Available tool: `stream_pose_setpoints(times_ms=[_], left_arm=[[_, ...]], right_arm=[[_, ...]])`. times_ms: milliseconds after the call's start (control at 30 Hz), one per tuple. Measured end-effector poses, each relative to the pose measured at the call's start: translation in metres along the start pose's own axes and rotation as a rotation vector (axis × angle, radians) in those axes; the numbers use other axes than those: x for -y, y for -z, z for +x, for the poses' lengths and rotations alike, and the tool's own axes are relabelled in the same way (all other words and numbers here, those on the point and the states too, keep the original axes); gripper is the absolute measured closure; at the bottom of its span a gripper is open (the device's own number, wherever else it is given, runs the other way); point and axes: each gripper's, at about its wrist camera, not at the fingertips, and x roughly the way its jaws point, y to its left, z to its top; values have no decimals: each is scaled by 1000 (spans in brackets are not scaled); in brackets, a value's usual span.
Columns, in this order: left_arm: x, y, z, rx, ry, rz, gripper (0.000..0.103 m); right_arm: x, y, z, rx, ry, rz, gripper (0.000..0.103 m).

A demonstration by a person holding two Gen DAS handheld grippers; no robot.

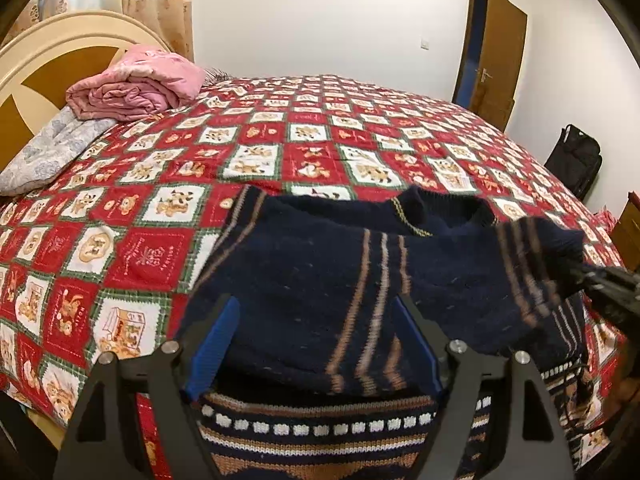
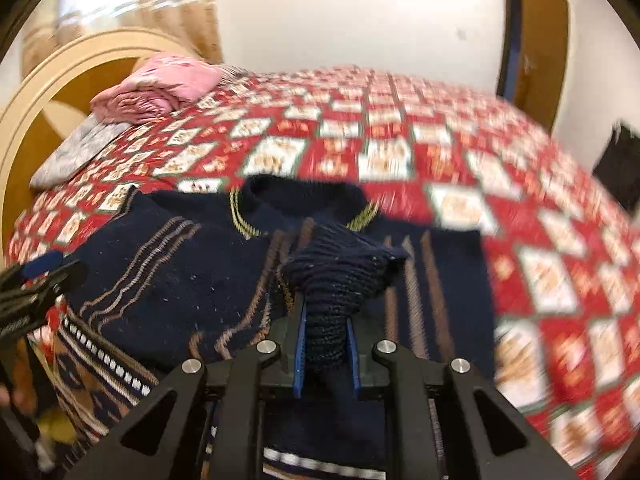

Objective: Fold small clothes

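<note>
Sweater (image 1: pixel 304 280) on bedspread (image 1: pixel 160 184): my right gripper (image 2: pixel 325 350) pinches its cuff (image 2: pixel 340 276); my left gripper (image 1: pixel 316 344) spread wide over its hem.

Chunky matt wool-knit sweater (image 1: pixel 304 280)

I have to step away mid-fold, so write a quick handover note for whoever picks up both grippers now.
Right gripper: shut on the sweater's sleeve cuff, lifted over the body.
Left gripper: open, fingers either side of the sweater, gripping nothing.
The sweater lies collar away from you on the bed.
Done: one sleeve picked up, partly brought inward.
Left: lay that sleeve across, fold the other, then fold the body.
</note>
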Motion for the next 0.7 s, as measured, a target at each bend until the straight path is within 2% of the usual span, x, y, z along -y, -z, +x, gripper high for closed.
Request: stream_pose_setpoints(times_ms=[167, 267, 367, 500, 600, 700], left_arm=[[1, -3, 2, 10, -16, 8, 17], [4, 1, 12, -11, -29, 19, 17], [9, 7, 23, -46, -39, 31, 17], [11, 17, 31, -67, -83, 71, 17], [10, 22, 34, -82, -81, 77, 17], [10, 23, 33, -79, -82, 87, 17]], right_arm=[[35, -1, -17, -4, 72, -47, 86], [58, 22, 0, -82, 61, -1, 86], [61, 46, 24, -149, 134, -17, 86], [60, 56, 23, -116, 171, -49, 84], [69, 57, 13, -109, 127, -10, 77], [82, 60, -8, -92, 134, 69, 58]])
